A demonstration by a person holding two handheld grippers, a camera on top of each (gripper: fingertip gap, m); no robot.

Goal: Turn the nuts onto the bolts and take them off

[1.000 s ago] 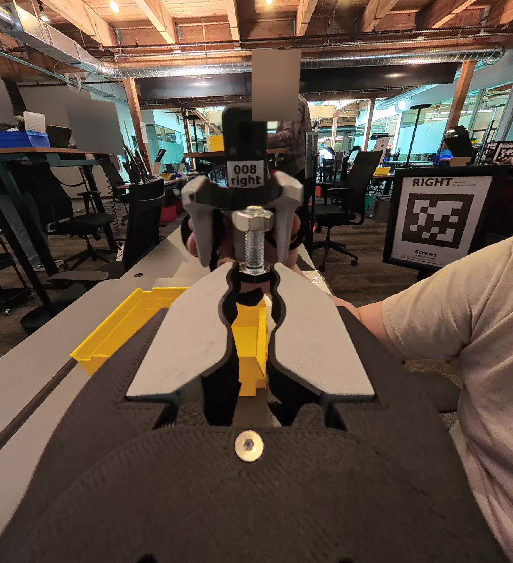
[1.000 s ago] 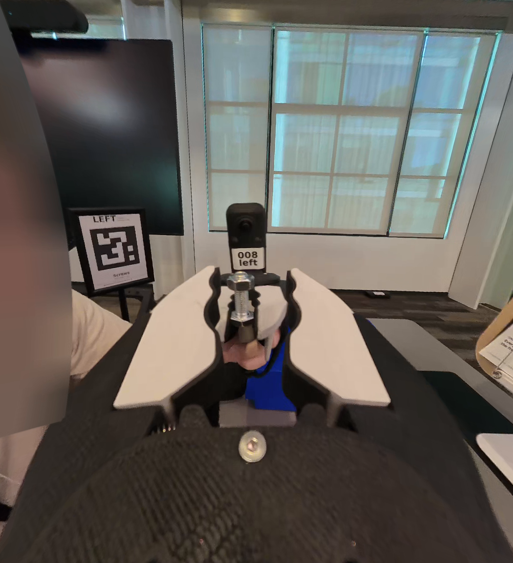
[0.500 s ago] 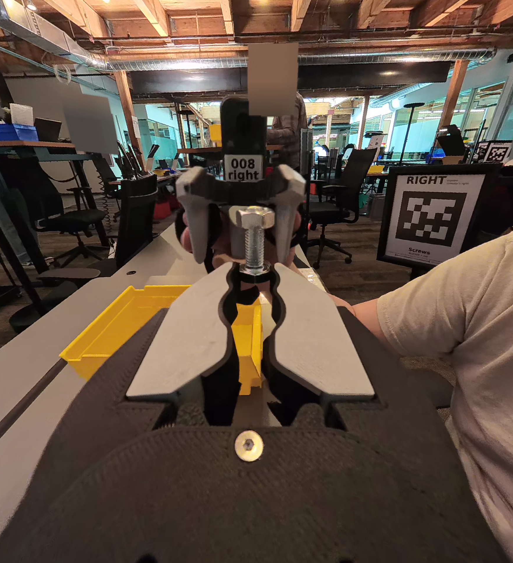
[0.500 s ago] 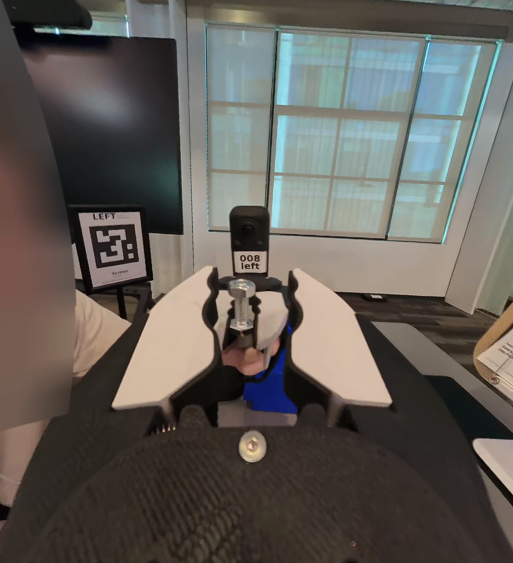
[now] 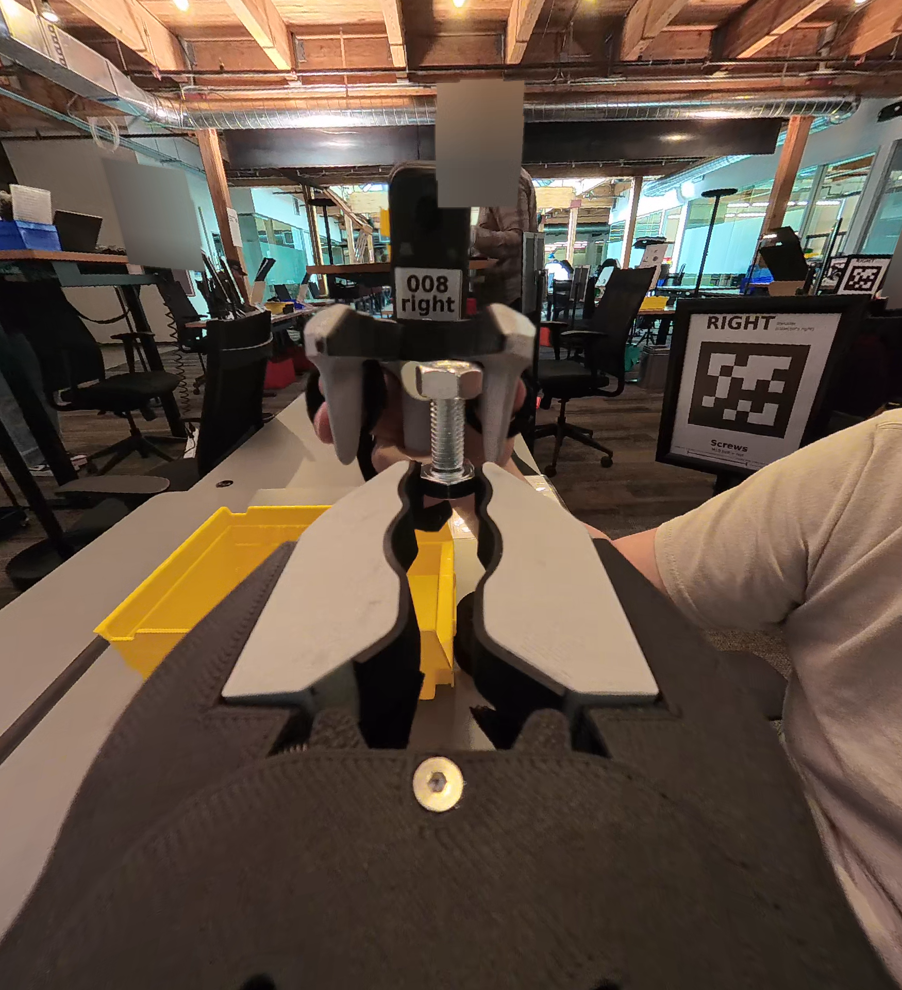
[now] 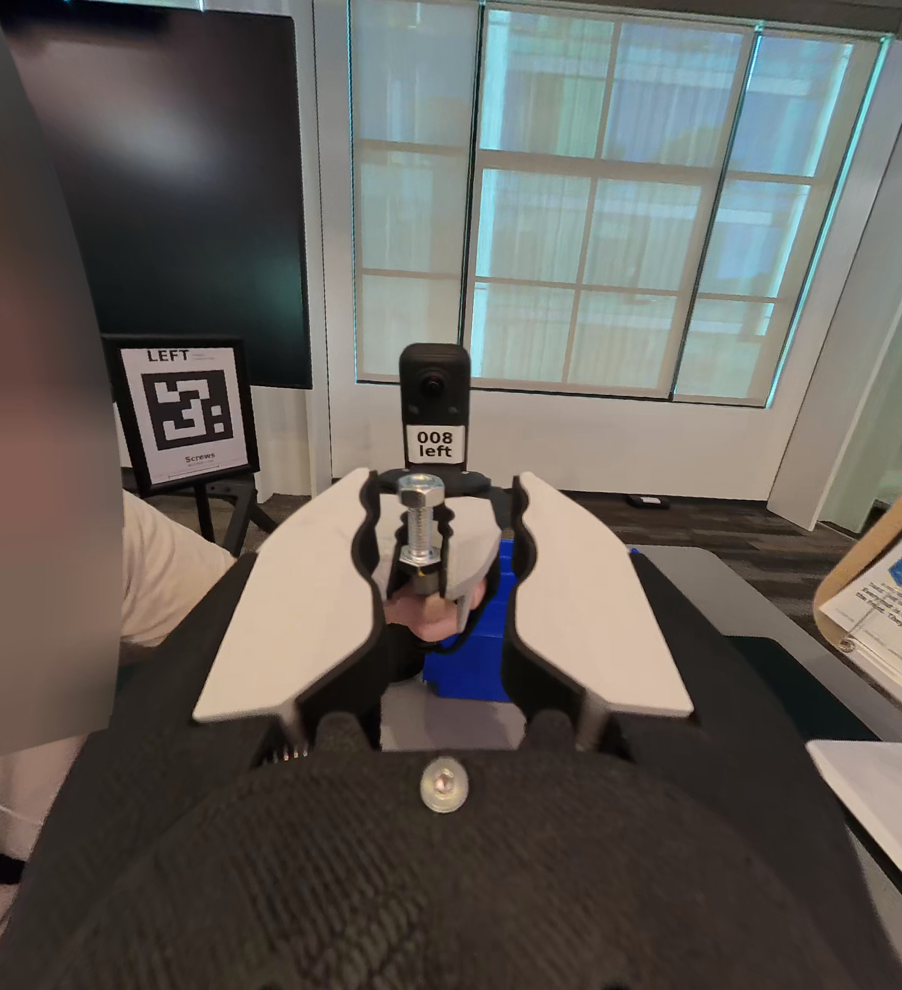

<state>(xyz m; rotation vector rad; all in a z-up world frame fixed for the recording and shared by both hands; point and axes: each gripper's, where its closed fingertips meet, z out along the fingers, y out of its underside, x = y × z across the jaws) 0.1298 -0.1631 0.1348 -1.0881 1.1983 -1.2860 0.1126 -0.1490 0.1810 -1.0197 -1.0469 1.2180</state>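
Steel bolt (image 5: 447, 418) upright, nut (image 5: 446, 473) clamped in left gripper (image 5: 446, 482) fingers, right gripper (image 6: 441, 514) fingers apart, seemingly clear of bolt head.

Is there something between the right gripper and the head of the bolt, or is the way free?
Nothing visible. The right gripper stands open around the bolt head, while the left gripper clamps the nut.

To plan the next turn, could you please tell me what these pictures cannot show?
Left wrist view: the end of the bolt below the nut, hidden between the left gripper fingers; the yellow bin inside, partly covered by that gripper.
Right wrist view: the blue bin, mostly behind the right gripper; the paper sheet, cut off by the edge.
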